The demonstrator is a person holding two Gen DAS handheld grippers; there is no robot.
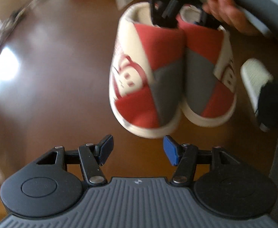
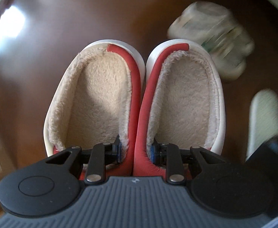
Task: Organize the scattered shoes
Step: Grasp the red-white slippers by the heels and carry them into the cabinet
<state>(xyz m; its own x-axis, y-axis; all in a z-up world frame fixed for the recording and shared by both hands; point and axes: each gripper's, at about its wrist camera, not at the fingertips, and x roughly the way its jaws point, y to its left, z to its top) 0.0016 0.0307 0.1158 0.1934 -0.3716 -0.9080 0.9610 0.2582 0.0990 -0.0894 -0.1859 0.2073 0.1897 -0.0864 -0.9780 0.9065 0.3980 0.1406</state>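
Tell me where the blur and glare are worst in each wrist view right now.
Left wrist view: the slippers are motion-smeared, the left gripper is sharp, and window glare washes out the floor at left. Right wrist view: the slippers' fleece lining is crisp, the right gripper sharp, the pale shoe behind heavily streaked.

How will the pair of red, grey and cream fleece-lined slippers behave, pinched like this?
The pair of red, grey and cream fleece-lined slippers probably weighs little: the right gripper lifts both by their squeezed inner walls. Those walls look soft, so the toes may swing.

A home: glossy wood floor (image 1: pixel 63 66), scattered slippers (image 1: pixel 146 79).
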